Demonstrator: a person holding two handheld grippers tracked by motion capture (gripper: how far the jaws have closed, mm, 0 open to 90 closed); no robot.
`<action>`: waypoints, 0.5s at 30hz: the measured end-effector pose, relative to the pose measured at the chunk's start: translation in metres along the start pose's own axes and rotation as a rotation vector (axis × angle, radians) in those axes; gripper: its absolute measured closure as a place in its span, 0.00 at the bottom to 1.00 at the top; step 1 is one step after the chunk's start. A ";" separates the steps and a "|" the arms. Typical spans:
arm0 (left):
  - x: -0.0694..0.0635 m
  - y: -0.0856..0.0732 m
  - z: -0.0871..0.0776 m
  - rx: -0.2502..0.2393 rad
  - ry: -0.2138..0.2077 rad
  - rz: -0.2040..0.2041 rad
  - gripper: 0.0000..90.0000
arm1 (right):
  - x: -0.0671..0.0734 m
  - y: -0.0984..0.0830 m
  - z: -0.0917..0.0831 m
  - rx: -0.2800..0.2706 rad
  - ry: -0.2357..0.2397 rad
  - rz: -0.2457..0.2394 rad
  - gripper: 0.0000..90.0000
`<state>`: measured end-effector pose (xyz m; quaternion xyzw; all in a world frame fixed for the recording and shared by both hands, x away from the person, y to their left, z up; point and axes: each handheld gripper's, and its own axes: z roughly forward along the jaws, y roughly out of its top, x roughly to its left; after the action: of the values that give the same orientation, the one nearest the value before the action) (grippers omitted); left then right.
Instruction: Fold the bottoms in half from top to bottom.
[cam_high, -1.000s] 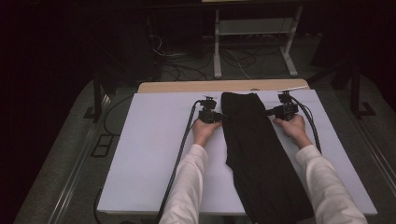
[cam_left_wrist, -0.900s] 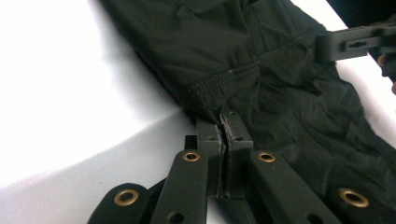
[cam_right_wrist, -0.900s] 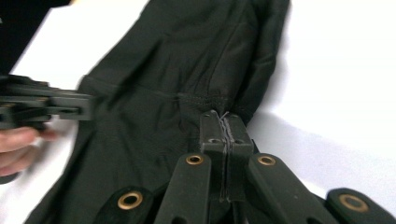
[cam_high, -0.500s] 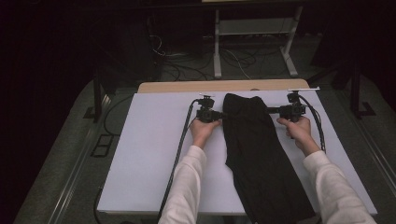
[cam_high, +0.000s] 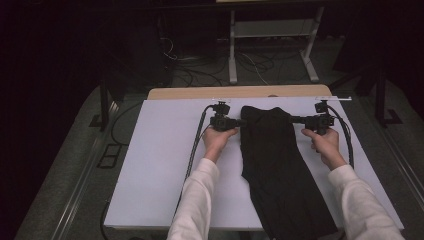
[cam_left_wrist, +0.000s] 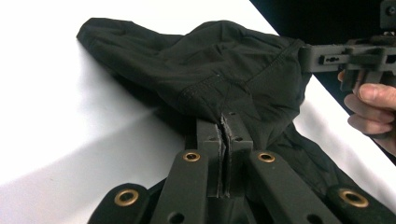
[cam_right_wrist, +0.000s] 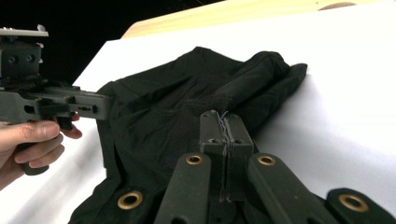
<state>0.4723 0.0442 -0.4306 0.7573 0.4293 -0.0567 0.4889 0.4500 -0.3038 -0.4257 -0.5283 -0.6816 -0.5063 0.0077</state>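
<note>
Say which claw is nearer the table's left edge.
Left. The left claw clamps the black garment on the side toward the table edge; the right claw clamps its opposite side.

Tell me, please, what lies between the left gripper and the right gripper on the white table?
The far end of the black garment, pinched by left gripper and right gripper, spans that stretch in the high view.

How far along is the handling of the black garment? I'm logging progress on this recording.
Done: the long black fabric garment lies lengthwise on the white table, and both far corners are grasped. In hand: the left gripper and right gripper are each shut on its top edge, holding it raised. Left: the near end hangs over the table edge; no fold is visible yet.
</note>
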 end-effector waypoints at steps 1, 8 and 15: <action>-0.001 -0.001 0.000 0.002 -0.003 0.001 0.97 | 0.000 0.000 0.000 0.000 0.000 0.000 0.98; -0.010 -0.008 -0.009 -0.008 -0.032 -0.019 0.97 | 0.004 -0.008 -0.009 -0.019 0.002 -0.010 0.98; -0.014 -0.015 -0.016 -0.033 -0.067 -0.030 0.97 | 0.008 -0.016 -0.017 -0.036 0.011 0.007 0.98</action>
<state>0.4475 0.0507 -0.4252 0.7403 0.4250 -0.0823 0.5143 0.4261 -0.3085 -0.4243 -0.5280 -0.6705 -0.5212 0.0035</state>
